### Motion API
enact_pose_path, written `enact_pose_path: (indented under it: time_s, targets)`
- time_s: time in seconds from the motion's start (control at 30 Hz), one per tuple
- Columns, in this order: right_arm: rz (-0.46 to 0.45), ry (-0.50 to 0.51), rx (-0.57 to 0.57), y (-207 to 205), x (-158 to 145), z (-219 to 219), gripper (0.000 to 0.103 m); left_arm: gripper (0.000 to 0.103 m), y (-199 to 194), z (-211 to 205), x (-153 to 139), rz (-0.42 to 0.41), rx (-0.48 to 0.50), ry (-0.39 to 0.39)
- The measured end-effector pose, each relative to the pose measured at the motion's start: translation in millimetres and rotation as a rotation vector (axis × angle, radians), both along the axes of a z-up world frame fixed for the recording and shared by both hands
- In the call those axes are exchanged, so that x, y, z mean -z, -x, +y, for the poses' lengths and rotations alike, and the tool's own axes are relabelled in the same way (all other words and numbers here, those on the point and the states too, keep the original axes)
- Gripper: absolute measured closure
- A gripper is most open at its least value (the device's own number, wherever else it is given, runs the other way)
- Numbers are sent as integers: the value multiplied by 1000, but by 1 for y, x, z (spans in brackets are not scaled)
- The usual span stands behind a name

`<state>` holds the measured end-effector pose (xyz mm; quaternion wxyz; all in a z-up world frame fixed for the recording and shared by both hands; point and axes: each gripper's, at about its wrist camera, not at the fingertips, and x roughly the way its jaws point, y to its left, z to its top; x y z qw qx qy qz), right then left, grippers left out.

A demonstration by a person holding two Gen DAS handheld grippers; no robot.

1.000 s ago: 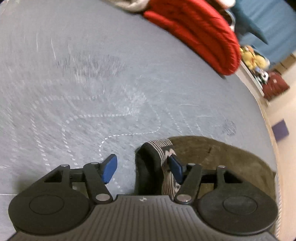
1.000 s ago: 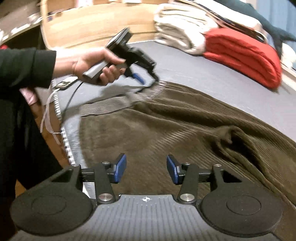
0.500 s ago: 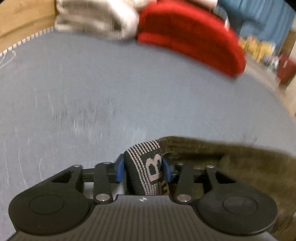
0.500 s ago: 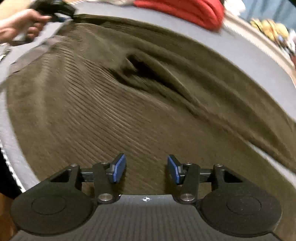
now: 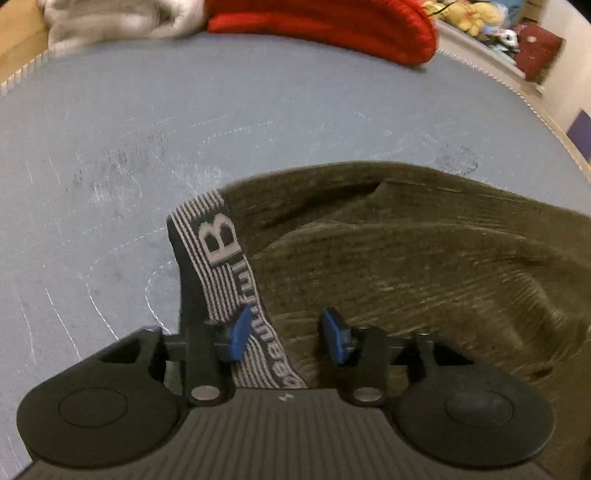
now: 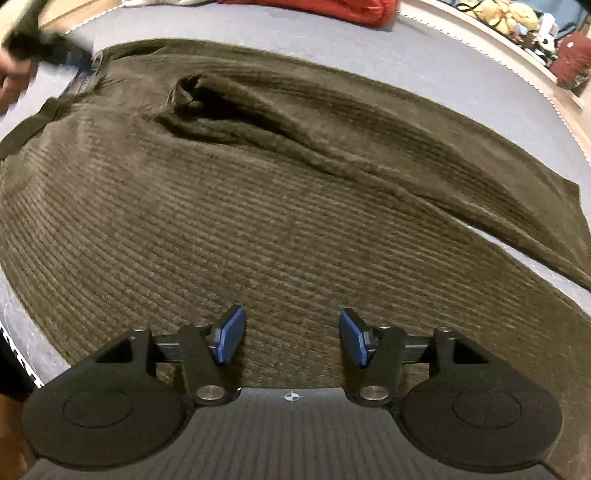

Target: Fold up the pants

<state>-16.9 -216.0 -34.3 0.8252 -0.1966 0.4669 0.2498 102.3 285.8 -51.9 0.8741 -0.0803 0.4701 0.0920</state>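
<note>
Olive-brown corduroy pants (image 6: 258,206) lie spread across the grey-blue mattress (image 5: 258,110) of a bed, waist end toward the near-left edge, legs running off to the far right. They are not flat: a deep ridge of bunched cloth (image 6: 192,92) rises near the crotch, and one leg is rumpled along its length.

At the waist, the left hand-held gripper (image 5: 288,338) sits over the striped elastic waistband (image 5: 218,254). Its jaws are closing, with the band and some corduroy between them, though the pads do not look to be pressing on either yet. The left pad overlaps the band's edge, so I judge the bite could catch only a thin sliver of elastic, which could slip out once the fold is pulled.

The right hand-held gripper (image 6: 291,338) hovers over the broad middle of the fabric with its jaws opening and nothing between them. If it pinches there, it may take only the top layer, and the leg beneath would trail.

That ridge is the other worry: folded over as it stands, it would be pressed into a lump.

The pants also hang close to the near edge of the bed, so a hard tug could drag them off. A red folded blanket (image 5: 325,26) and a pale one (image 5: 110,18) sit well clear at the far side.
</note>
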Motion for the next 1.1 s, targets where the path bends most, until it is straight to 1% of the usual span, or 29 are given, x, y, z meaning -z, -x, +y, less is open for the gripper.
enact_pose_path:
  time_s: [0.03,0.07,0.13,0.23,0.33,0.4,0.47,0.53,0.63,0.67,0.7,0.77,0.83,0.9,0.93,0.97,1.0,1.03,1.07,1.1]
  targets:
    - [-8,-10,7,-1,-5,-2,43,59,-2,-2,-6,8,4,-12]
    - [-17,-25,16,-1,-10,-4,43,59,-1,-2,-14,-19,-11,5]
    - [-32,-65,40,-4,-23,-9,43,59,2,1,-31,-107,-22,68]
    - [-62,-136,82,-12,-45,-20,43,59,2,6,-48,-202,-39,63]
    - [-111,-203,147,-26,-69,-35,43,59,-9,5,-53,-250,-69,92]
    - [-144,-247,206,-39,-85,-47,43,59,-16,5,-55,-272,-81,80]
    - [-164,-280,266,-52,-95,-60,42,58,-32,5,-55,-275,-77,55]
    - [-172,-321,338,-64,-104,-74,42,53,-37,1,-53,-268,-64,39]
    - [-149,-393,455,-79,-111,-99,41,35,-61,5,-39,-246,-36,12]
    - [-133,-420,491,-83,-111,-107,41,27,-67,6,-33,-240,-29,0]
    - [-116,-440,518,-86,-110,-114,41,23,-73,5,-29,-232,-18,-10]
    - [-75,-478,561,-92,-105,-125,41,20,-83,6,-19,-214,-4,-25]
    - [-36,-504,586,-93,-99,-132,41,20,-92,6,-10,-202,15,-43]
    - [-22,-513,595,-94,-96,-138,41,20,-97,3,-3,-194,55,-61]
    - [-24,-508,594,-93,-96,-140,41,20,-99,3,1,-185,81,-57]
    - [-31,-500,591,-92,-96,-141,41,21,-100,1,4,-177,112,-47]
    - [-40,-491,590,-92,-96,-142,41,25,-100,-1,8,-169,144,-45]
    - [-46,-483,591,-90,-96,-142,41,32,-100,-4,10,-163,167,-59]
    - [-50,-477,592,-89,-96,-144,41,51,-101,-8,12,-156,187,-86]
    - [-50,-475,593,-89,-95,-146,41,76,-100,-10,14,-150,200,-108]
